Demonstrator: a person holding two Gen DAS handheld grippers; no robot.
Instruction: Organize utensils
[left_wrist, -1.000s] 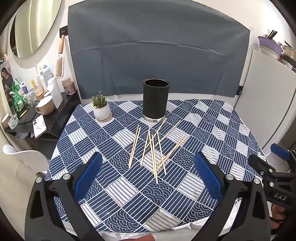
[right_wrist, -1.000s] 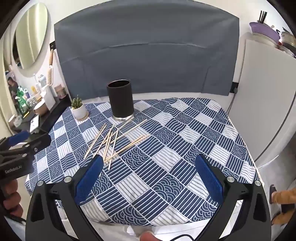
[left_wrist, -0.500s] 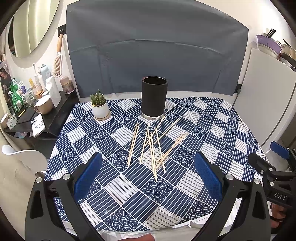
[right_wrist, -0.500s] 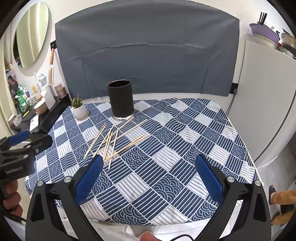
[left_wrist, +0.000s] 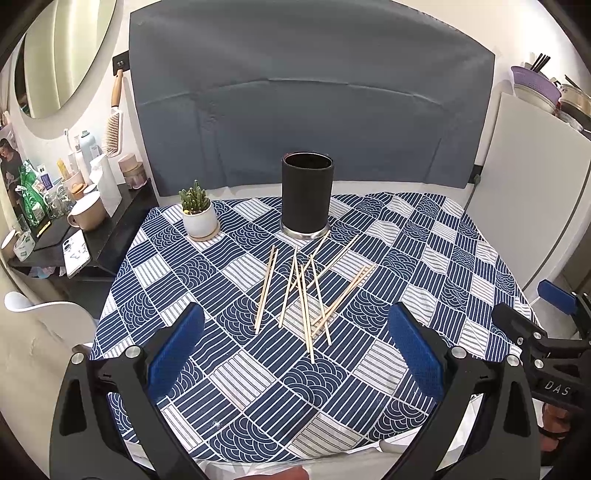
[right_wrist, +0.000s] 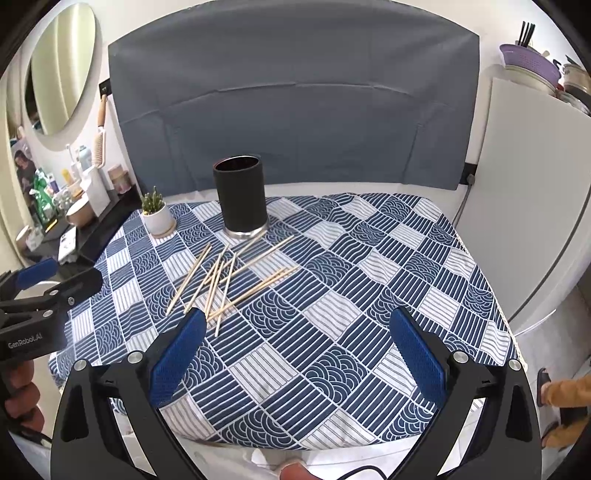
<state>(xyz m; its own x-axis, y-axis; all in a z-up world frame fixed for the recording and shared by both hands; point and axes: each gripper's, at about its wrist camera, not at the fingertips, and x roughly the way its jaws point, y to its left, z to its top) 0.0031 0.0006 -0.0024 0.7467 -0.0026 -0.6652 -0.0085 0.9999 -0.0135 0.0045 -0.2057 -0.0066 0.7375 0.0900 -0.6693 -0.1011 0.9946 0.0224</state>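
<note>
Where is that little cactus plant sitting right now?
The little cactus sits at the far left of the patterned tablecloth, just left of the tall black holder and beside the dark side shelf.

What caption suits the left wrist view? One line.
Open left claw faces chopsticks scattered before a black holder on a patterned cloth.

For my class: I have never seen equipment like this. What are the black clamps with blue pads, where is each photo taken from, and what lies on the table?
They are hand-held grippers, one per hand, each with a camera looking along its fingers. One picture comes from the left gripper, the other from the right gripper. Both are open and hold nothing. On the blue-and-white patterned tablecloth lie scattered thin wooden chopsticks, in front of an upright black cylindrical holder, with a small potted cactus beside it.
</note>
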